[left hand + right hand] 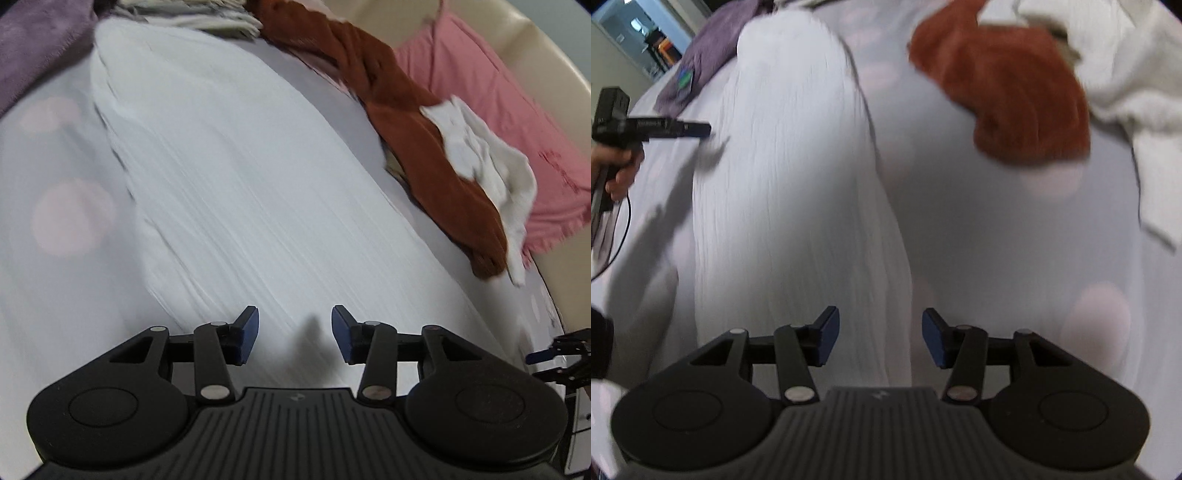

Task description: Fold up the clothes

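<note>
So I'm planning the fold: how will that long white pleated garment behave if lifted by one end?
The white pleated garment looks thin and finely crinkled, so probably floppy and light. It lies long and narrow, so the free end would likely trail on the bedsheet.

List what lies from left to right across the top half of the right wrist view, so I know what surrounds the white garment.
Left gripper held in a hand → purple cloth → long white pleated garment → rust-brown fuzzy towel → cream-white fluffy cloth.
</note>
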A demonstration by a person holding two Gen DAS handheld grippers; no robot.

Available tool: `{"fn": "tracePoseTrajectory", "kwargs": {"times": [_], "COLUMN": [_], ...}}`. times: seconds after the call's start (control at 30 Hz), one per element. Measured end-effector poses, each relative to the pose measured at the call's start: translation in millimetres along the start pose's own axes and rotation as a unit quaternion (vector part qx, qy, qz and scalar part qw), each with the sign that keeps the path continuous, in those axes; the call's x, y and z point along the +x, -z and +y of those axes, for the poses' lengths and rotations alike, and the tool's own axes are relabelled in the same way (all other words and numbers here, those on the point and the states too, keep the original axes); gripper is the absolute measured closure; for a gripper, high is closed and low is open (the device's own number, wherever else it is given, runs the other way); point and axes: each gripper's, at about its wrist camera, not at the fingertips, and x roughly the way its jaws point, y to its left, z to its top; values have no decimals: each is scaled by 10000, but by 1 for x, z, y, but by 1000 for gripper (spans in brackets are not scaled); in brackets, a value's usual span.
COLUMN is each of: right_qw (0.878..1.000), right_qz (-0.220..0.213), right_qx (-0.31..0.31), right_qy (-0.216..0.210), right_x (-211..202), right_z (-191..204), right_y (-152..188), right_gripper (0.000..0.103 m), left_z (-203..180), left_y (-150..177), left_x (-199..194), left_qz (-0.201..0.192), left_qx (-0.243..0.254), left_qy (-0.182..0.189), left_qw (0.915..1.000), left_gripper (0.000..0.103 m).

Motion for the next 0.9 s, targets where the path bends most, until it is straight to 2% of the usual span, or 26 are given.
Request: {"fn": "tracePoseTrajectory", "kwargs": {"times": [0.07,0.17,0.27,0.37,0.53,0.67,0.83,0.9], "right_qw": [9999,9996,9994,9995,9992,9992,9976,9966], "right_qz": [112,55,-33,-121,-202,12,405,556], "right_qx": [49,271,346,273,119,76,-82,-140], "right_qy": [34,50,-5,-110,-325,-403,-548,-593], "right_x": [-1,-4,-7,-13,-28,-27,-21,-19], "right_z": [-9,-23,-27,-23,-18,-19,-14,-14], "right_y": [15,29,29,26,24,32,47,55], "right_gripper": [50,50,50,50,49,49,49,49], "left_z": [-5,-9,-16,-25,-55,-72,-82,-91], "left_y": [14,35,59,78,112,128,140,145], "left_x": [1,-2,-9,-4,2,12,20,26], "left_qz": [174,442,702,1127,1615,1820,1904,1989], "left_qx": [-110,-265,-289,-349,247,418,132,194], "left_qy": [75,247,378,773,1379,1662,1989,2138], "left_qw": [9998,9984,9964,9900,9769,9683,9613,9562], "left_gripper": [61,61,61,60,60,57,53,51]}}
